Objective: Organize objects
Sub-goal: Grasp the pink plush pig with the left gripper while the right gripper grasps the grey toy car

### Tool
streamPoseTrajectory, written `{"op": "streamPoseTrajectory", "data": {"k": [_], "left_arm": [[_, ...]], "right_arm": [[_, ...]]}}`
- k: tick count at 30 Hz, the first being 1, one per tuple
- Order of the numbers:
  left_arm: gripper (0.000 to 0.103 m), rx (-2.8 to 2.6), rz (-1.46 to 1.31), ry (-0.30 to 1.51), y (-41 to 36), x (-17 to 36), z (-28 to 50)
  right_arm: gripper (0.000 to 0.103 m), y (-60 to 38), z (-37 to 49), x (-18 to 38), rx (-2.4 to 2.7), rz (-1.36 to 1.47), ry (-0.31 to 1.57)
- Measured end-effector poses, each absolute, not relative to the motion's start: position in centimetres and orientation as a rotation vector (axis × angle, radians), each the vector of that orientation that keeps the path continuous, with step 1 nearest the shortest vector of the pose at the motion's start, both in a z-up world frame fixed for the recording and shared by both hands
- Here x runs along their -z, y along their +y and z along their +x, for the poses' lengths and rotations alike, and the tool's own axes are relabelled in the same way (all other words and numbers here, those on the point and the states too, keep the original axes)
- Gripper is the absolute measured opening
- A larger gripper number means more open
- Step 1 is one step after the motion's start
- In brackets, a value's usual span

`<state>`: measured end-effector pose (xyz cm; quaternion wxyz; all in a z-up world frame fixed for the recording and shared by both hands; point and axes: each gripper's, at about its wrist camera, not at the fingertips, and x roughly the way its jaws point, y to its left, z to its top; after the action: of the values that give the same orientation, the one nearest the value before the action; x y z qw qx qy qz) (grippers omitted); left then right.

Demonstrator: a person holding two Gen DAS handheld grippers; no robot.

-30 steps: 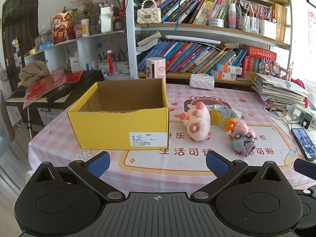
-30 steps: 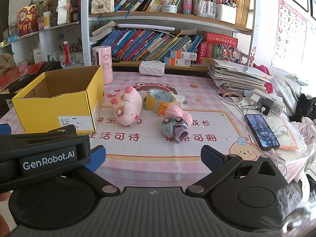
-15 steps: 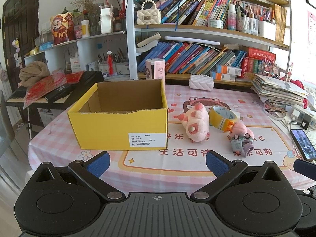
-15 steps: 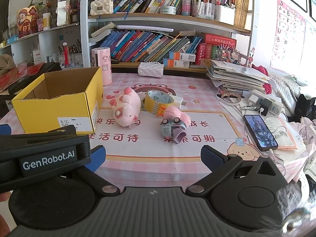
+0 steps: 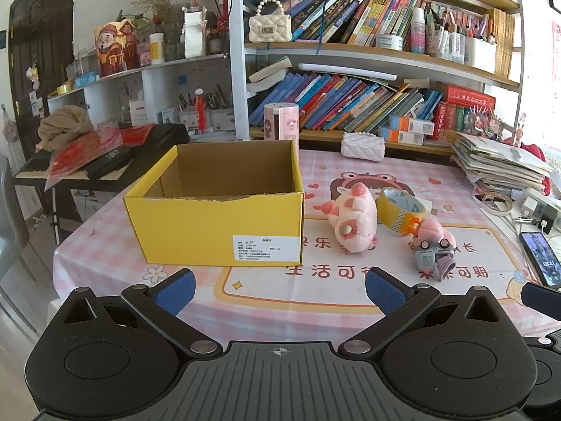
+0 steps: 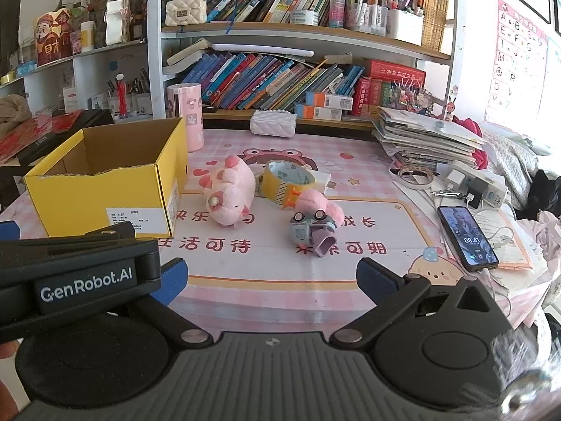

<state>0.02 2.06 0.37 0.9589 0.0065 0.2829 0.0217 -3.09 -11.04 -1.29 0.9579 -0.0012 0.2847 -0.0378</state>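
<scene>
On the table | box at 10 o'clock, nothing inside | pig, tape, toy car at 1 o'clock | left gripper, right gripper spread, holding nothing

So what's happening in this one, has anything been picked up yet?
Nothing yet. A person holds both grippers at the near edge of the table, and the left gripper and right gripper are open and hold nothing. The yellow cardboard box stands open; its floor is hidden. To its right, untouched, lie a pink plush pig, a roll of yellow tape and a small toy car against a smaller pink plush.
</scene>
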Motion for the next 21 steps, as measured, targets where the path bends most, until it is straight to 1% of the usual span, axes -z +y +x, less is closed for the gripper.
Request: {"op": "streamPoseTrajectory", "data": {"k": [8,21], "left_arm": [[0.103,-0.037,0.011,0.583,1.8,-0.1,0.7],[0.103,-0.030,0.024,0.604,-0.1,0.6,3.8]], "right_arm": [[0.103,-11.1,-2.7,1.5,0.081,-0.004,0.586],[0.103,-13.1,0.8,2.4,0.083,-0.013,0.624]]}}
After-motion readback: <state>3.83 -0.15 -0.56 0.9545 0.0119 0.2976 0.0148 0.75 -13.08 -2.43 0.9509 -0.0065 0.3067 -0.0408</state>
